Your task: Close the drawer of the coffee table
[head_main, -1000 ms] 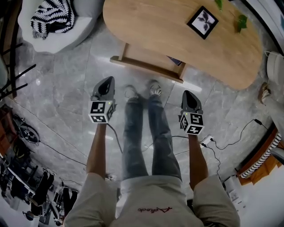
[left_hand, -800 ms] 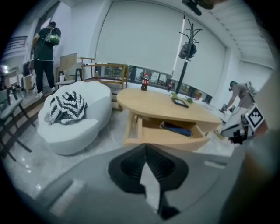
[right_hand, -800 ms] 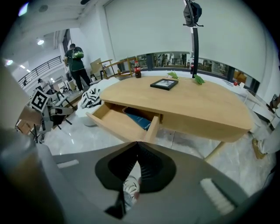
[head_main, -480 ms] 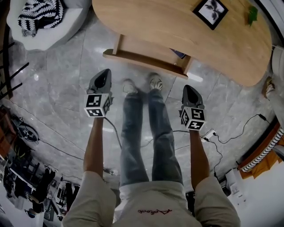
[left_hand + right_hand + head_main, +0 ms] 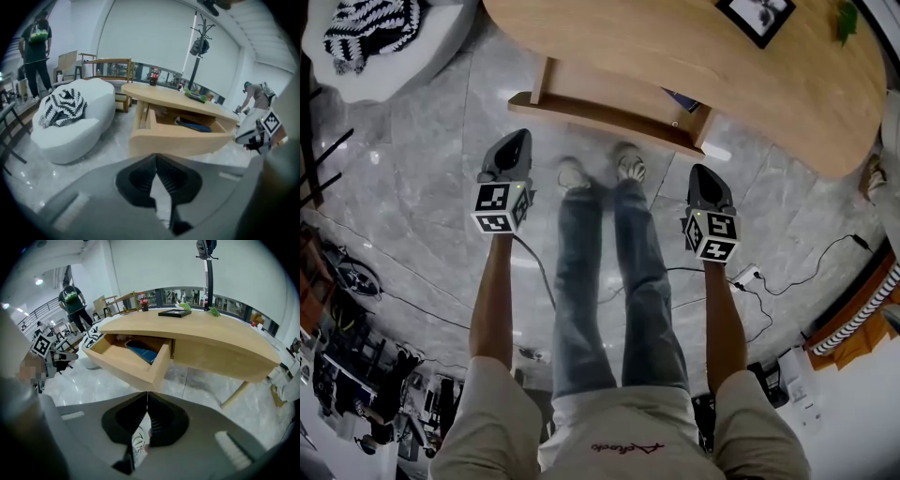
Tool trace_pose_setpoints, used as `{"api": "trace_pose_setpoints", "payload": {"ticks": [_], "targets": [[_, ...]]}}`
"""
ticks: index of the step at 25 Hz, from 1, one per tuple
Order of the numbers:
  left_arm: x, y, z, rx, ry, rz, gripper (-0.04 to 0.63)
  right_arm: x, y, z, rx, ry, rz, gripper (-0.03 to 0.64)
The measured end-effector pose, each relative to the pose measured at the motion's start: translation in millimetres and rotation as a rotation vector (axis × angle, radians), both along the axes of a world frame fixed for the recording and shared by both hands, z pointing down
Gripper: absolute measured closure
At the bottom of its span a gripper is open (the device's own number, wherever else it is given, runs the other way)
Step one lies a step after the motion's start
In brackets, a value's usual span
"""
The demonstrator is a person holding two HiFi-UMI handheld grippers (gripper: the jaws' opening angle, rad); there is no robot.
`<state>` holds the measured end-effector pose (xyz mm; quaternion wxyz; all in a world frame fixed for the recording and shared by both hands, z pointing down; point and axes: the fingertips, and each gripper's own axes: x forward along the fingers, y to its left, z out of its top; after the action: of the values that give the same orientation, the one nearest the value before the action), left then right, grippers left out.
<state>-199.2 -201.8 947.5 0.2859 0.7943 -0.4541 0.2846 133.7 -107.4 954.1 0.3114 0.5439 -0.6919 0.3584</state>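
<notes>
**Both jaws closed; drawer standing open**

The left gripper (image 5: 156, 156) has its jaws closed tip to tip with nothing between them. The right gripper (image 5: 147, 394) is in the same condition. Both hang over the stone floor (image 5: 422, 187), near the drawer (image 5: 129, 361) but clear of it. The drawer stands pulled out from under the top of the wooden bench (image 5: 211, 333).

- **Contents:** a flat blue item (image 5: 143, 352) lies in the drawer.
- **View differences:** the head view shows only a corner of the blue item under the bench top. The gripper views look into the drawer. Only they show the bottle (image 5: 144, 301) on the bench. Only the head view shows the floor cables (image 5: 787, 281).
- **Writing:** the bottle's red label and the red script on the shirt (image 5: 623, 447) are illegible.
</notes>
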Motion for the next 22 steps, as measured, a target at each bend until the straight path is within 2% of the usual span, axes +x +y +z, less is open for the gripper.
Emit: {"api": "trace_pose_setpoints", "payload": {"ticks": [1, 3, 9, 13, 17, 22], "targets": [[1, -3, 2, -0.003, 0.0, 0.002, 0.592, 0, 0, 2, -0.004, -0.004, -0.003, 0.604], [2, -8, 5, -0.008, 0.001, 0.01, 0.592, -1, 0, 5, -0.013, -0.02, -0.002, 0.544], [11, -17, 16, -0.01, -0.006, 0.051, 0.506, -4, -3, 12, -0.014, -0.04, -0.011, 0.501], [16, -20, 25, -0.033, -0.022, 0.062, 0.426, -3, -9, 16, -0.01, -0.038, -0.019, 0.476], [19, -27, 30, -0.024, -0.043, 0.072, 0.382, -3, -15, 19, -0.008, -0.039, -0.028, 0.468], [19, -30, 31, -0.031, -0.041, 0.067, 0.383, -2, -18, 20, -0.001, -0.035, -0.005, 0.49]]}}
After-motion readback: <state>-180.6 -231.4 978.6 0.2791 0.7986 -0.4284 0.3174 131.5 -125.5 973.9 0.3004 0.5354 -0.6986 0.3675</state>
